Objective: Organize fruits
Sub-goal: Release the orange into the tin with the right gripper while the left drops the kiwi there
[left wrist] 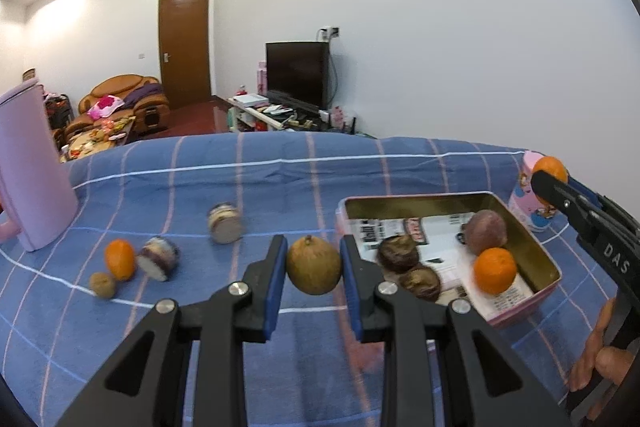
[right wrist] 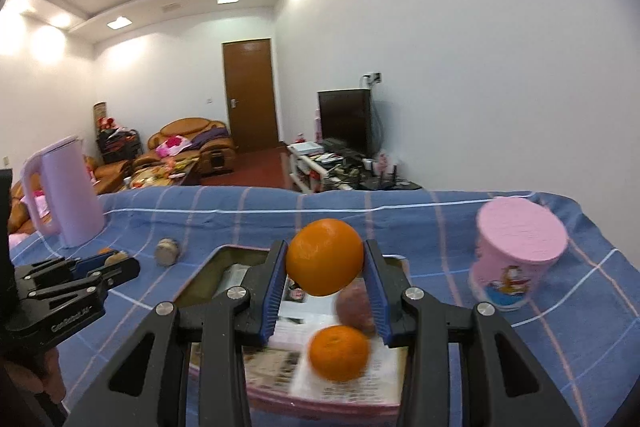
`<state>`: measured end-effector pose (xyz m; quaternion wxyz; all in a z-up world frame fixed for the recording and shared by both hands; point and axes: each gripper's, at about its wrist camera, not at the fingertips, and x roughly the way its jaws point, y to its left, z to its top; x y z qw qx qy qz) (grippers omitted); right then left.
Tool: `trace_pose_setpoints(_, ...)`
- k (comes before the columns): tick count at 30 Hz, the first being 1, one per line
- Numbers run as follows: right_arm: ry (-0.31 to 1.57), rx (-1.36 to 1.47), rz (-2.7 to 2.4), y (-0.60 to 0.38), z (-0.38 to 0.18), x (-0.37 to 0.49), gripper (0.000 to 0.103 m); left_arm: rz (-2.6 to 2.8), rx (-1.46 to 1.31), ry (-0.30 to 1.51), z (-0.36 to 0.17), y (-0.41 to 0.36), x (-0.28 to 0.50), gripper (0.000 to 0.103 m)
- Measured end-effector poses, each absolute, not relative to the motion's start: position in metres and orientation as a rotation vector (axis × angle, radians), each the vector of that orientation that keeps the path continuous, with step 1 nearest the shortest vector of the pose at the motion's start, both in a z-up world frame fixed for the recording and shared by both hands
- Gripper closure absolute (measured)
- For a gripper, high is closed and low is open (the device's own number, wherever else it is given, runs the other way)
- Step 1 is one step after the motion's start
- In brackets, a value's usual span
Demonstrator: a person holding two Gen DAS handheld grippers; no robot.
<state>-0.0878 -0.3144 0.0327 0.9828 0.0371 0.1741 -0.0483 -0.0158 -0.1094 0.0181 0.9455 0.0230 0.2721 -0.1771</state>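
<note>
My left gripper [left wrist: 314,265] is shut on a round olive-green fruit [left wrist: 313,264], held just left of the pink tin box [left wrist: 532,243]. The box holds an orange [left wrist: 495,270], a reddish-purple fruit [left wrist: 486,232] and two dark wrinkled fruits [left wrist: 398,253]. My right gripper [right wrist: 325,263] is shut on an orange [right wrist: 324,257] above the box [right wrist: 224,255]; below it lie another orange [right wrist: 339,352] and the reddish fruit [right wrist: 354,307]. That gripper [left wrist: 550,179] with its orange [left wrist: 551,167] also shows at the right edge of the left wrist view. On the cloth at the left lie an orange [left wrist: 119,259] and a small brown fruit [left wrist: 103,283].
A blue checked cloth [left wrist: 224,187] covers the table. A lilac kettle [left wrist: 30,171] stands at the left, a pink cartoon cup [right wrist: 516,253] right of the box. Two small jars [left wrist: 225,222] [left wrist: 160,258] lie on the cloth. A person's fingers [left wrist: 600,359] hold the right gripper's handle.
</note>
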Motion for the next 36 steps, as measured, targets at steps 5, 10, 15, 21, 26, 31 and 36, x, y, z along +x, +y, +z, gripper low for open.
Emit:
trace_pose_setpoints(5, 0.339, 0.080, -0.147, -0.337, 0.035, -0.092, 0.063, -0.417, 0.062, 0.555, 0.019, -0.140, -0.016, 0.075)
trace_pose_setpoints(10, 0.340, 0.090, -0.182, -0.354, 0.035, -0.091, 0.063, -0.468, 0.075, 0.574, 0.016, -0.169, -0.014, 0.075)
trace_pose_setpoints(15, 0.350, 0.105, -0.179, -0.358, 0.034, -0.084, 0.063, -0.482, 0.064, 0.604, 0.009, -0.192, -0.009, 0.075)
trace_pose_setpoints(21, 0.413, 0.095, -0.120, -0.343, 0.025, -0.060, 0.063, -0.471, 0.111, 0.597, 0.005, -0.197, -0.012, 0.074)
trace_pose_setpoints(26, 0.472, 0.053, -0.083, -0.327, 0.015, -0.039, 0.063, -0.434, 0.132, 0.608, 0.003, -0.197, -0.009, 0.074)
trace_pose_setpoints(31, 0.527, 0.052, -0.030, -0.323, 0.005, -0.032, 0.063, -0.418, 0.132, 0.634, 0.001, -0.197, -0.005, 0.074)
trace_pose_setpoints(36, 0.537, 0.056, -0.010, -0.322, 0.002, -0.031, 0.063, -0.420, 0.134, 0.648, -0.002, -0.197, -0.003, 0.074)
